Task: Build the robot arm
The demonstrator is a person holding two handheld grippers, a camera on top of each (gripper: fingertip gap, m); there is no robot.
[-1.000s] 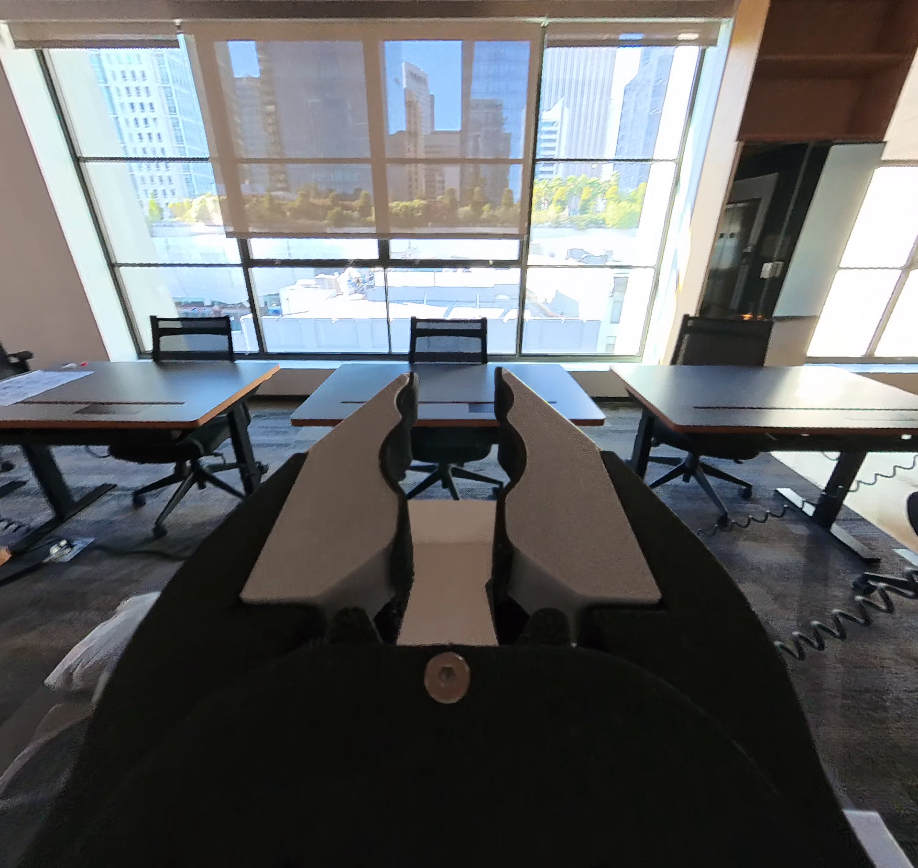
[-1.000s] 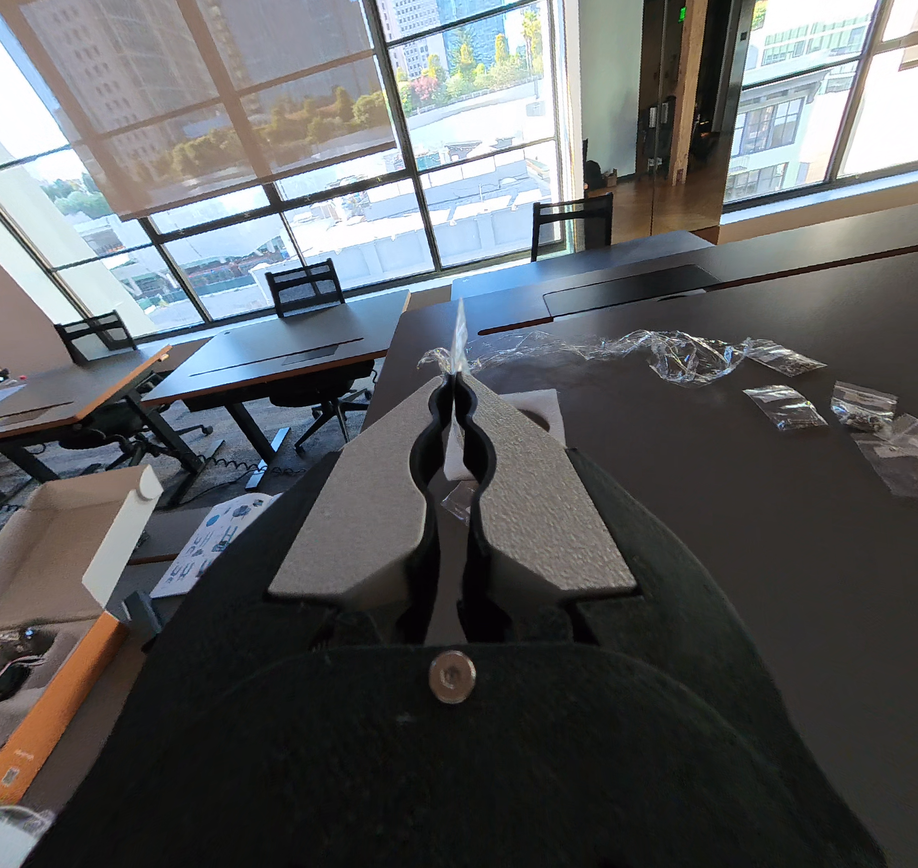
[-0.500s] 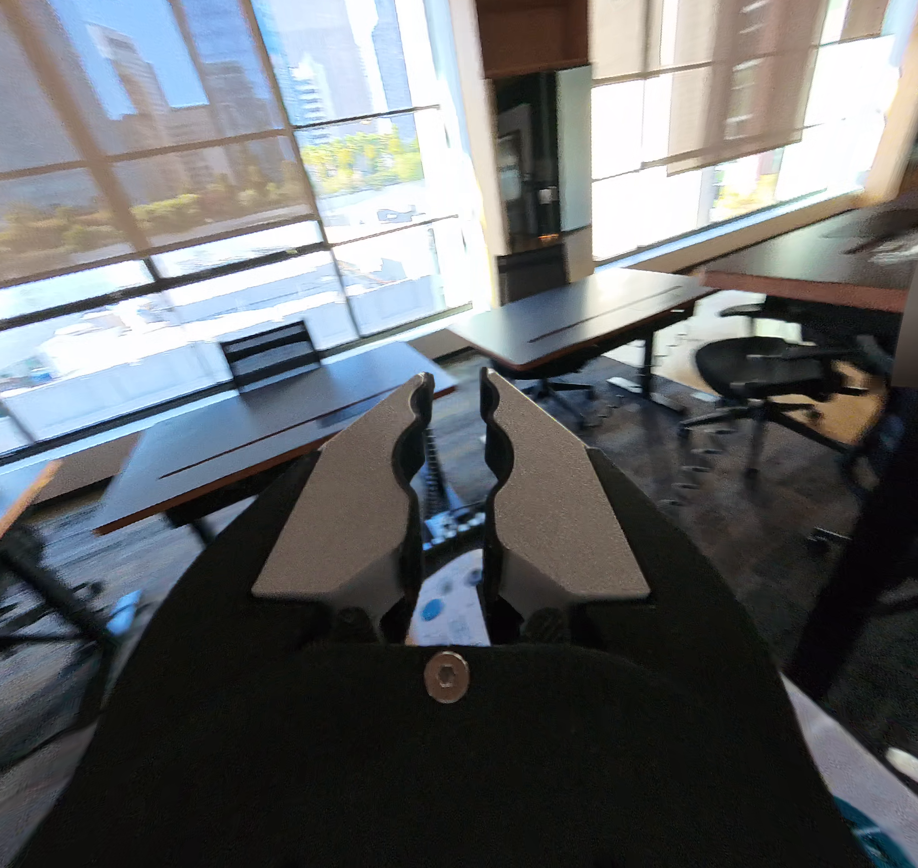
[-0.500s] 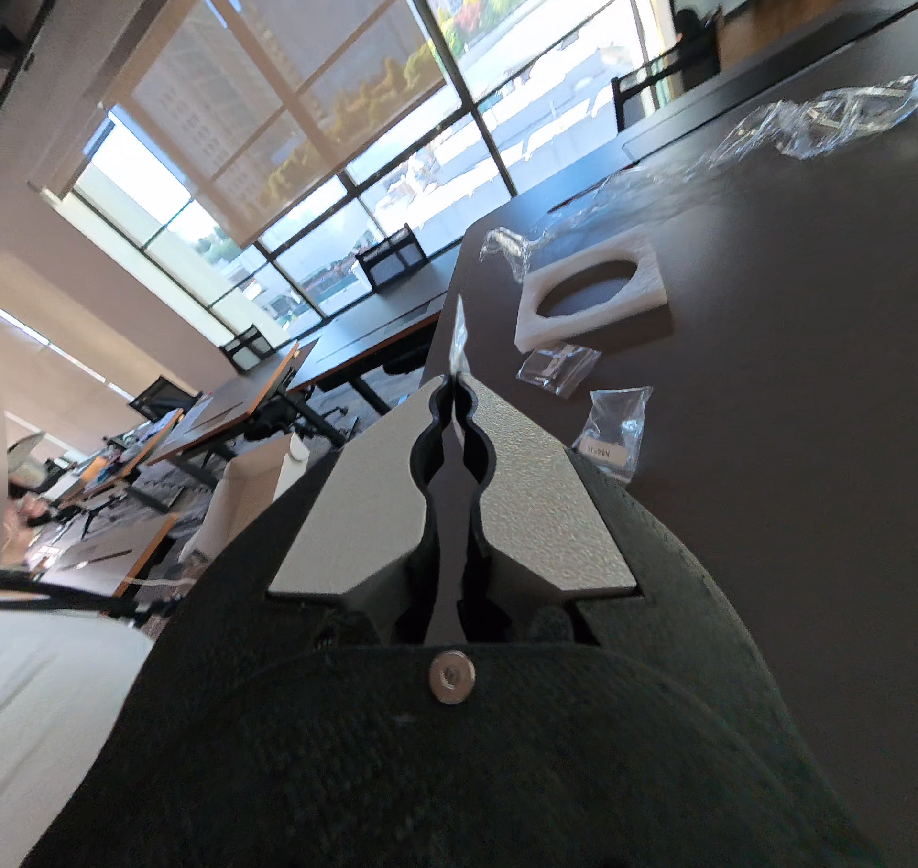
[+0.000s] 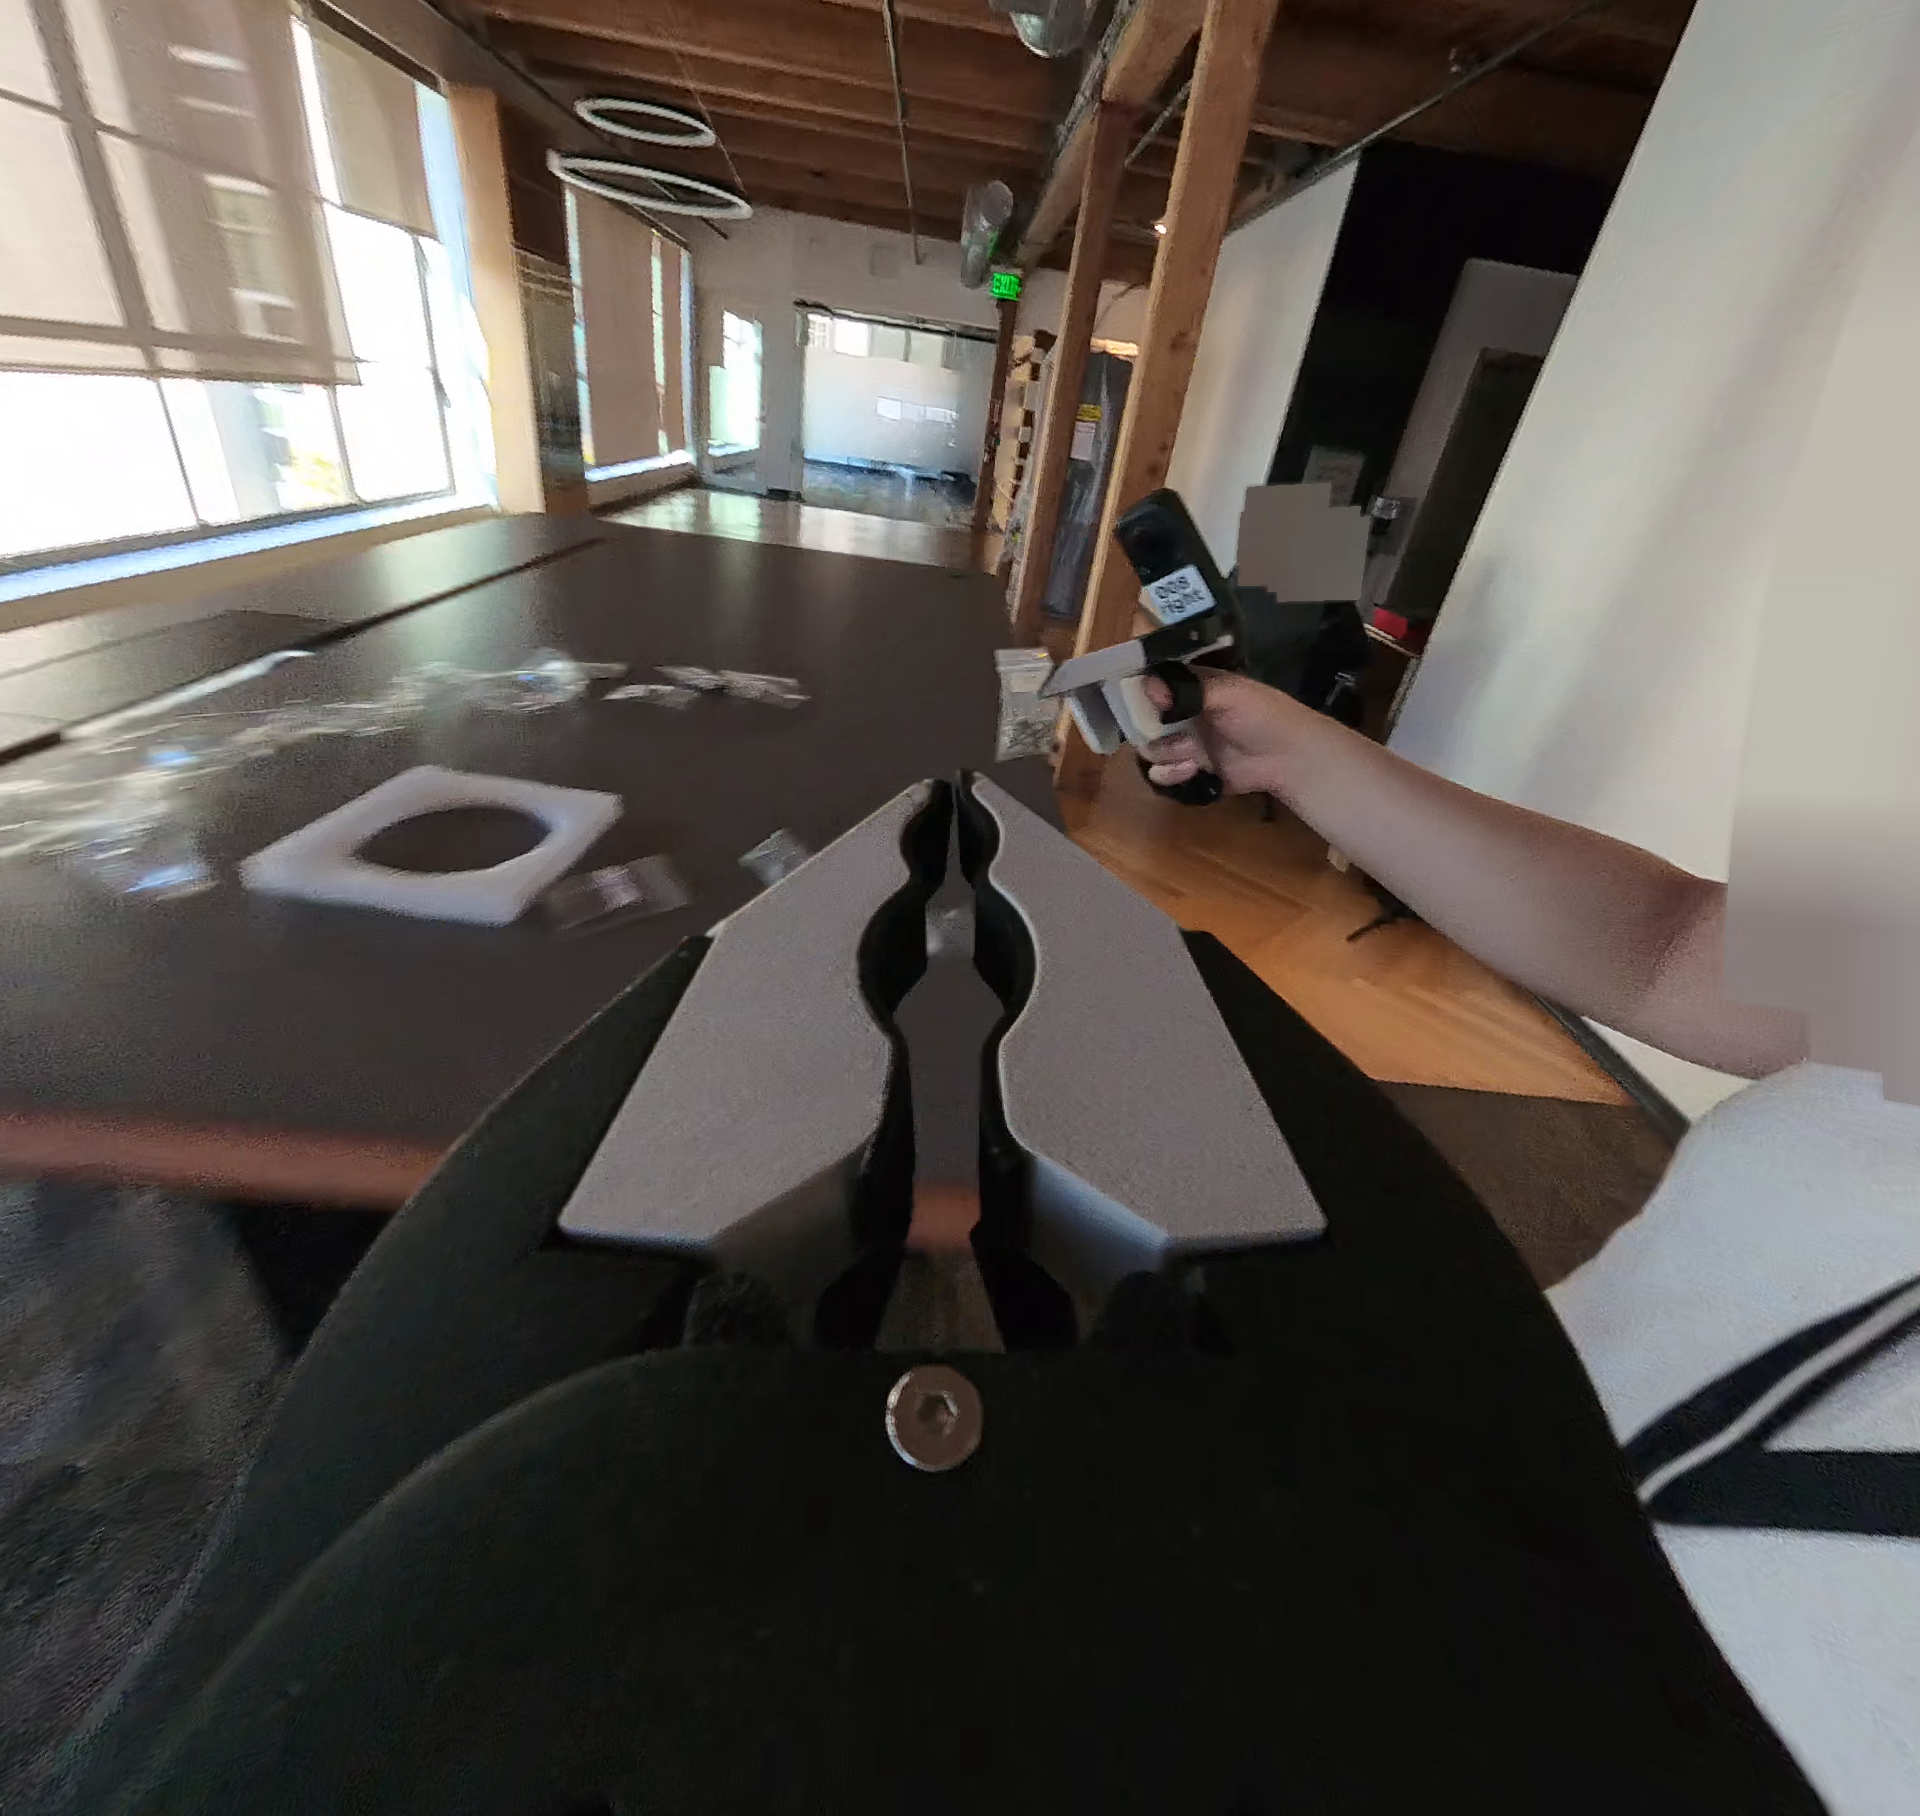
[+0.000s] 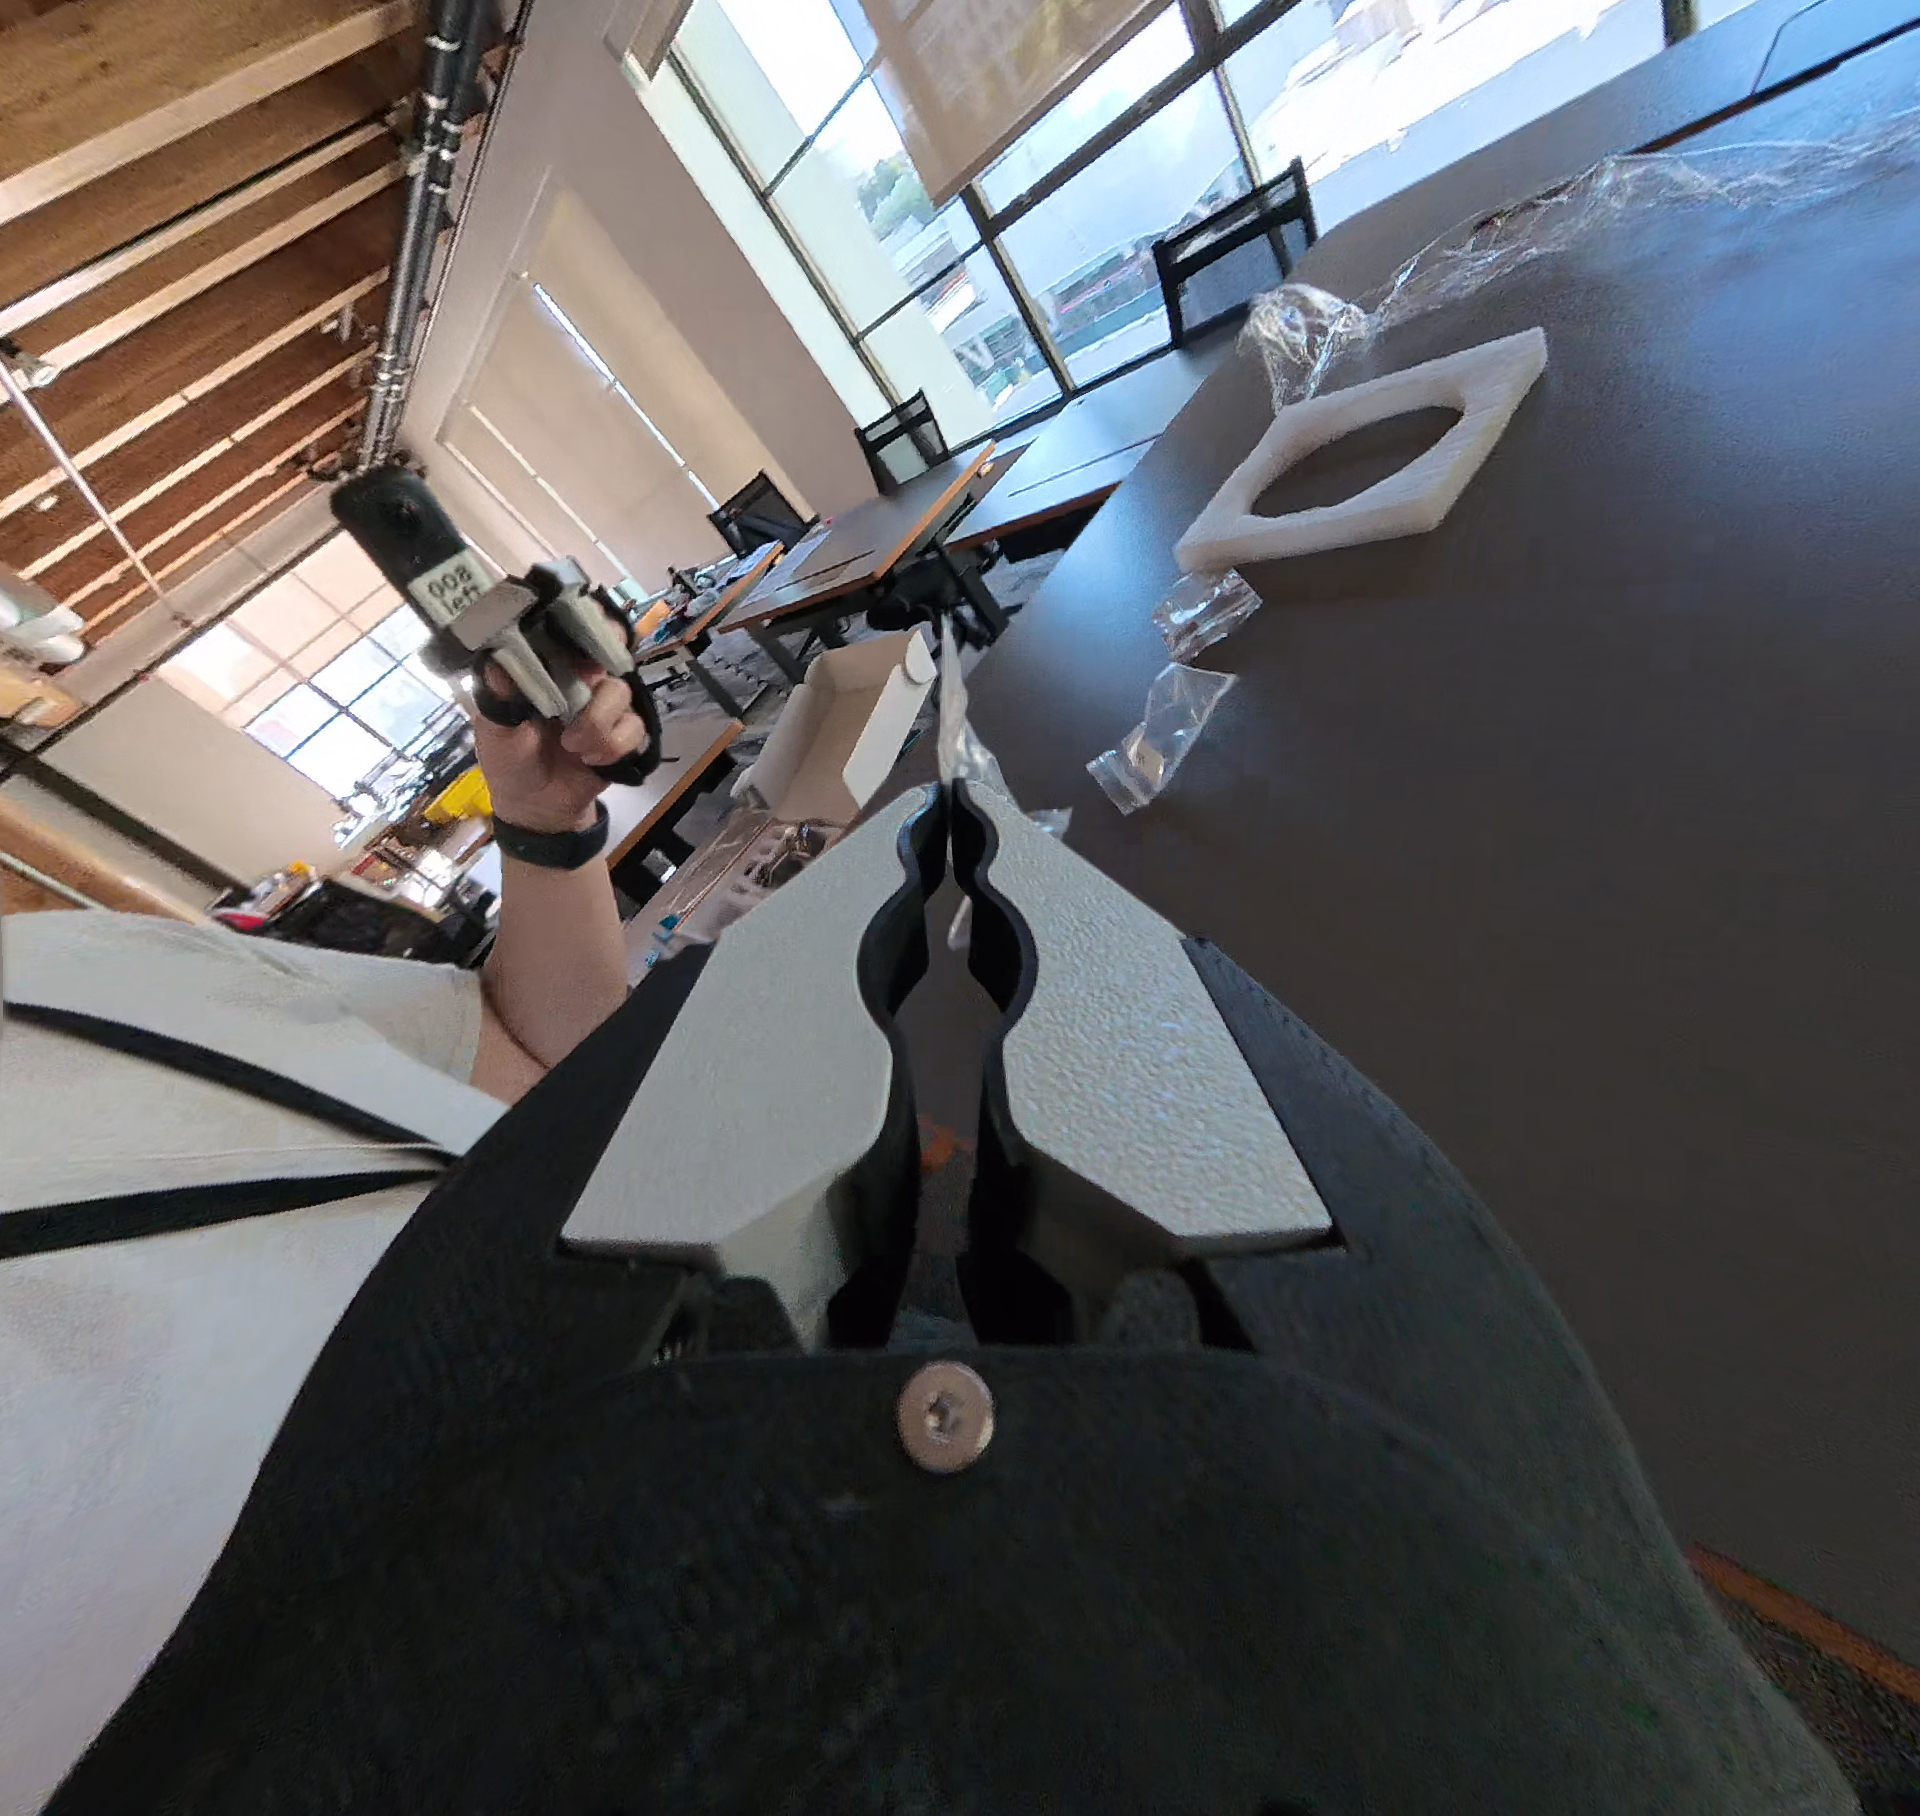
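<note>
My right gripper [image 6: 951, 798] is shut on a small clear plastic bag [image 6: 952, 717] whose edge sticks up past the tips. It is held in the air beside the dark table [image 6: 1558, 831]. In the left wrist view this gripper [image 5: 1044, 691] shows at the right in a hand, with the bag [image 5: 1016, 704] hanging from it. My left gripper [image 5: 956, 787] has its jaws together and holds nothing. It points over the table's near edge [image 5: 312, 1018]. It also shows in the right wrist view [image 6: 520, 644], raised in the other hand.
A white foam frame with a round hole [image 5: 312, 873] [image 6: 1340, 525] lies on the table. Small clear bags [image 6: 1164, 738] [image 5: 613, 893] and crumpled clear film [image 6: 1309, 322] lie around it. An open cardboard box [image 6: 842, 717] stands beyond the table. A wooden post [image 5: 1174, 364] stands past the far corner. The gap from one gripper's tips to the other's is roughly 30 cm.
My left gripper swung right from the windows to the table and its jaws closed. My right gripper rolled and pulled back off the table, still shut on the bag.
</note>
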